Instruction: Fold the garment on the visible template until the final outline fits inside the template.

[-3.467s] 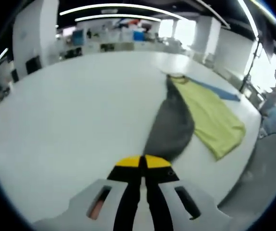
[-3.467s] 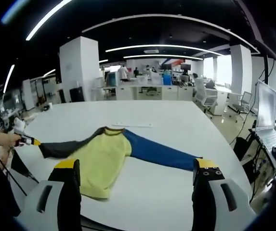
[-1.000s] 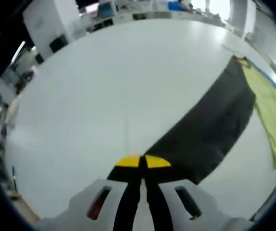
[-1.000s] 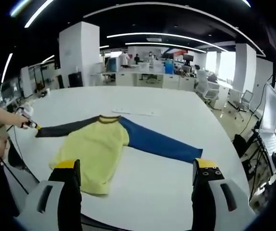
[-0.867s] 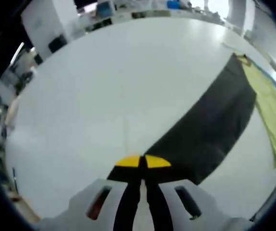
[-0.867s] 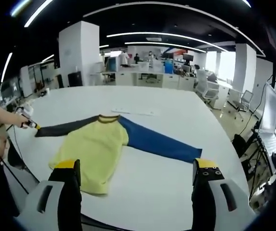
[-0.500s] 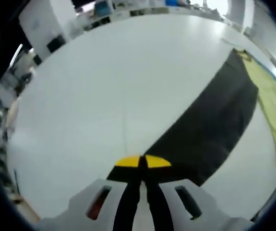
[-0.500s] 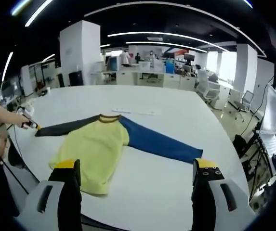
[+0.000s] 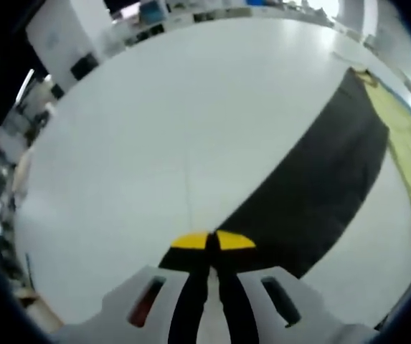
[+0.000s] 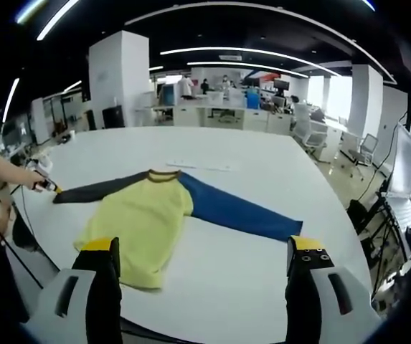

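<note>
Between the closed jaws of the left claw (image 9: pixel 206 242) sits the cuff of the dark sleeve (image 9: pixel 320 179), which runs flat over the white desk (image 9: pixel 162 122) away from the claw and off to its right, toward the yellow body (image 9: pixel 406 143) of the garment. In the right gripper view the same claw appears small at the far left (image 10: pixel 47 188), held by a person's hand (image 10: pixel 27 180) at the end of that sleeve, with the sleeve drawn out straight. Ahead of the right claw (image 10: pixel 204 256), whose jaws stand wide apart and hold nothing, the garment (image 10: pixel 140 218) lies spread on the desk: yellow body ahead and slightly left of the claw, blue sleeve (image 10: pixel 237 213) stretching ahead toward the right jaw. A pale strip (image 10: pixel 198 166) lies on the desk beyond the collar; whether it belongs to the template cannot be told, and no template outline is plain. The folding appears barely begun. The likely trouble: if the left claw pulls further outward, the whole garment could slide across the smooth desk; a fold carried over with only one cuff held could land skewed, leaving the outline too wide.
</note>
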Demonstrator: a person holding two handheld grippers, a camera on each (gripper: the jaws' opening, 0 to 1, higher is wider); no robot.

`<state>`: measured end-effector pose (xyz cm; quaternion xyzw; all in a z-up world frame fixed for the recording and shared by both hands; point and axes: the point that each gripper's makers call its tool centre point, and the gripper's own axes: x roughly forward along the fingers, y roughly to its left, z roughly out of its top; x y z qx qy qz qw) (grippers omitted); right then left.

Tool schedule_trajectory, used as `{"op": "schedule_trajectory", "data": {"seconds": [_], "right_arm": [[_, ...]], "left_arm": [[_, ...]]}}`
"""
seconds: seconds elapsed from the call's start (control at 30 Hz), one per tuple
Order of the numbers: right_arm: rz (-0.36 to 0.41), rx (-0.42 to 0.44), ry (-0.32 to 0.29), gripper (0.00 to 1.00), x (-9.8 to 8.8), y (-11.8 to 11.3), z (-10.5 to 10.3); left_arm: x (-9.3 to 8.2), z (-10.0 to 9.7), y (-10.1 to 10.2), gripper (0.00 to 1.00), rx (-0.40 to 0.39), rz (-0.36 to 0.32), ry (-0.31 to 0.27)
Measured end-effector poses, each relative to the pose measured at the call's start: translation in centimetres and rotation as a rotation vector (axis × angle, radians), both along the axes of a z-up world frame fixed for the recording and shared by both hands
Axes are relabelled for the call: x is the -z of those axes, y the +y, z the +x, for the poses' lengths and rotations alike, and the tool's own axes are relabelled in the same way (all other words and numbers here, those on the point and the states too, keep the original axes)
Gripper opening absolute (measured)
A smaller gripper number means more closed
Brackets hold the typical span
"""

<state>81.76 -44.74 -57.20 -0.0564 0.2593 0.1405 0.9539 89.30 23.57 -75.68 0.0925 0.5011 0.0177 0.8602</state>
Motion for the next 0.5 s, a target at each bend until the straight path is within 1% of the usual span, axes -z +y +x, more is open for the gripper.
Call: {"op": "schedule_trajectory", "data": {"seconds": [0.2, 0.4, 0.43, 0.47, 0.5], "right_arm": [[0.001, -0.001, -0.001, 0.96, 0.0, 0.1, -0.2], [-0.017, -0.018, 0.002, 0.96, -0.1, 0.4, -0.3], [-0.018, -0.020, 0.002, 0.96, -0.1, 0.4, -0.4], [-0.016, -0.019, 0.001, 0.96, -0.2, 0.4, -0.5], [-0.011, -0.019, -0.001, 0.96, -0.3, 0.4, -0.6]], "left_arm": [[-0.1, -0.1, 0.6, 0.05, -0.035, 0.004, 0.000], [-0.3, -0.2, 1.2, 0.13, -0.044, 0.051, 0.010], [-0.6, -0.3, 1.5, 0.12, -0.038, 0.083, 0.001], [-0.7, -0.4, 1.7, 0.10, -0.037, 0.100, 0.005], [-0.9, -0.9, 2.1, 0.07, -0.030, 0.141, 0.019]]}}
